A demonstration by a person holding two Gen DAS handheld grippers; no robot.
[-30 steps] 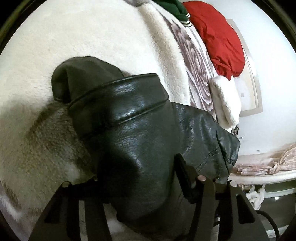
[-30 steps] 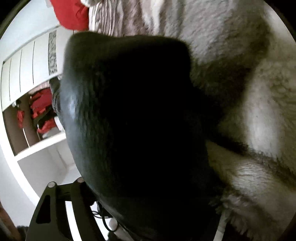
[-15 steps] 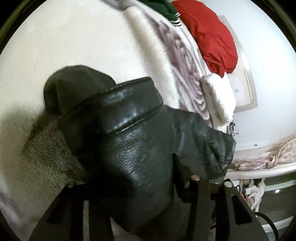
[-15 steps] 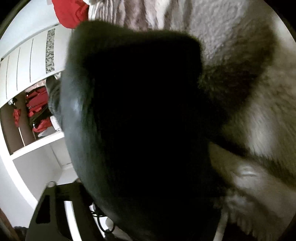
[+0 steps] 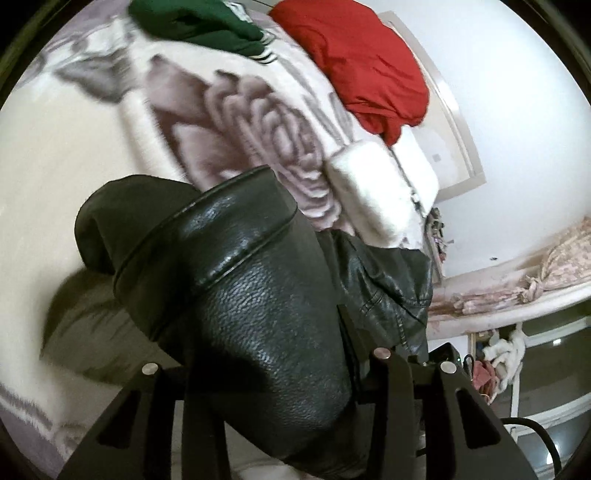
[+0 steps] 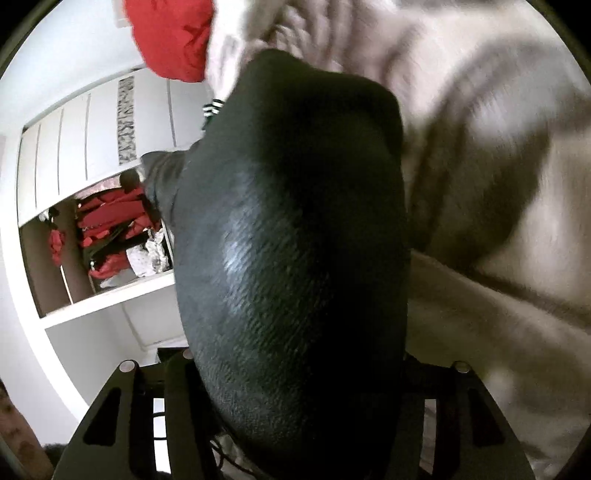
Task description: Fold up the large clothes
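A black leather jacket (image 5: 251,295) fills the middle of the left wrist view, its stitched hem edge toward the top, lifted over the bed. My left gripper (image 5: 266,373) is shut on a thick fold of it. In the right wrist view the same jacket (image 6: 295,258) bulges dark between the fingers and hides most of the scene. My right gripper (image 6: 291,373) is shut on that part. The fingertips of both grippers are hidden by the leather.
A cream fleece blanket (image 5: 55,147) with a mauve rose print covers the bed. A red garment (image 5: 362,62), a green garment (image 5: 192,22) and a white pillow (image 5: 380,188) lie at the far end. An open white wardrobe (image 6: 96,236) with red clothes stands at the left.
Both grippers have lifted and tilted up with the jacket. The far end of the bed, with the red and green garments, has come into view. Both grips hold.
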